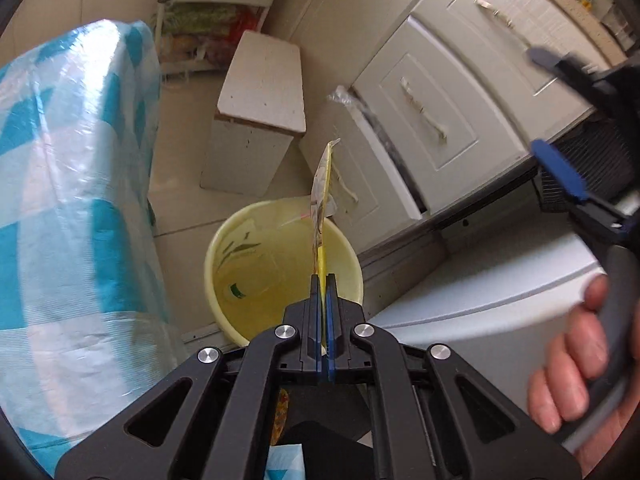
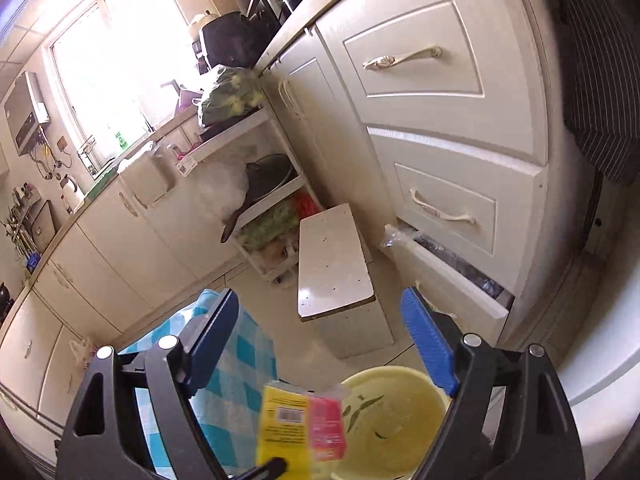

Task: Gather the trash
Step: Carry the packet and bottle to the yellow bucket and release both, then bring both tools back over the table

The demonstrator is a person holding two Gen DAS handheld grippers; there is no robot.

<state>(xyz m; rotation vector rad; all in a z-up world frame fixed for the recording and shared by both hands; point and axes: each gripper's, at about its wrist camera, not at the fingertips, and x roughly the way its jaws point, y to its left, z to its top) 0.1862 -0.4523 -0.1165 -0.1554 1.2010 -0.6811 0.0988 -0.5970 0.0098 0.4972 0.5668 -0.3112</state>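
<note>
My left gripper (image 1: 324, 278) is shut on a yellow and red snack wrapper (image 1: 322, 200), seen edge-on and sticking up from the pads. It hangs over a pale yellow bucket (image 1: 216, 248) on the floor, which holds some paper scraps. In the right wrist view the wrapper (image 2: 300, 424) shows flat beside the bucket (image 2: 400, 420). My right gripper (image 2: 322, 340) is open with nothing between its blue pads, higher up than the wrapper. That gripper (image 1: 552, 116) also appears at the right of the left wrist view, held by a hand (image 1: 576, 360).
A bulky thing wrapped in blue-checked plastic (image 1: 72, 184) stands left of the bucket. Behind the bucket is a white stool (image 1: 260, 92). Cream drawers (image 1: 432, 120) run along the right, the lowest drawer (image 2: 452, 264) ajar. A shelf rack (image 2: 264, 184) holds vegetables and a pan.
</note>
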